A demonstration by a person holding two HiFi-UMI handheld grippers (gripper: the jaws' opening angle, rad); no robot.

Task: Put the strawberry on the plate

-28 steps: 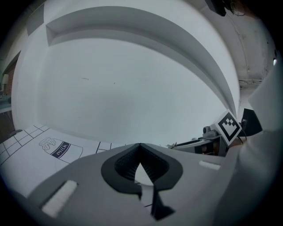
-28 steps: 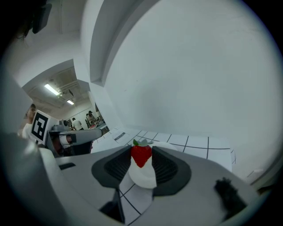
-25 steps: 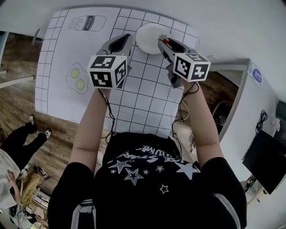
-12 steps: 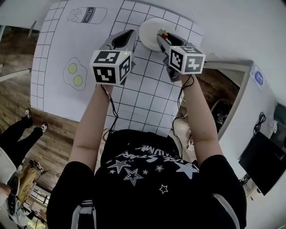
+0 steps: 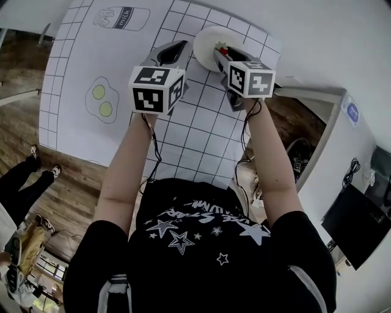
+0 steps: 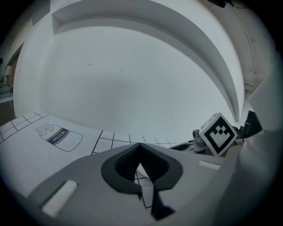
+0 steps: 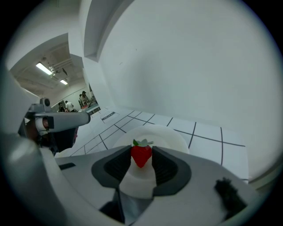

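Observation:
A small red strawberry [image 7: 141, 155] with green leaves is pinched between the jaws of my right gripper [image 7: 141, 158]. It hangs over the round white plate [image 7: 170, 135]. In the head view the strawberry [image 5: 223, 50] is a red speck at the right gripper's [image 5: 220, 54] tip, above the plate [image 5: 206, 38] at the mat's far right. My left gripper [image 5: 171, 51] hovers just left of the plate. Its jaws meet at the tips with nothing between them, as the left gripper [image 6: 140, 146] view shows.
A white gridded mat [image 5: 195, 134] covers the table and bears drawings of a milk bottle [image 5: 119, 17] and fried eggs [image 5: 101, 101]. The milk bottle drawing [image 6: 59, 137] lies ahead left of the left gripper. A white wall stands right behind the table. A bystander's legs [image 5: 24, 177] are on the wooden floor at left.
The right gripper has carried the strawberry a little to the left, from the plate's right rim to over the plate. The left gripper has kept its place.

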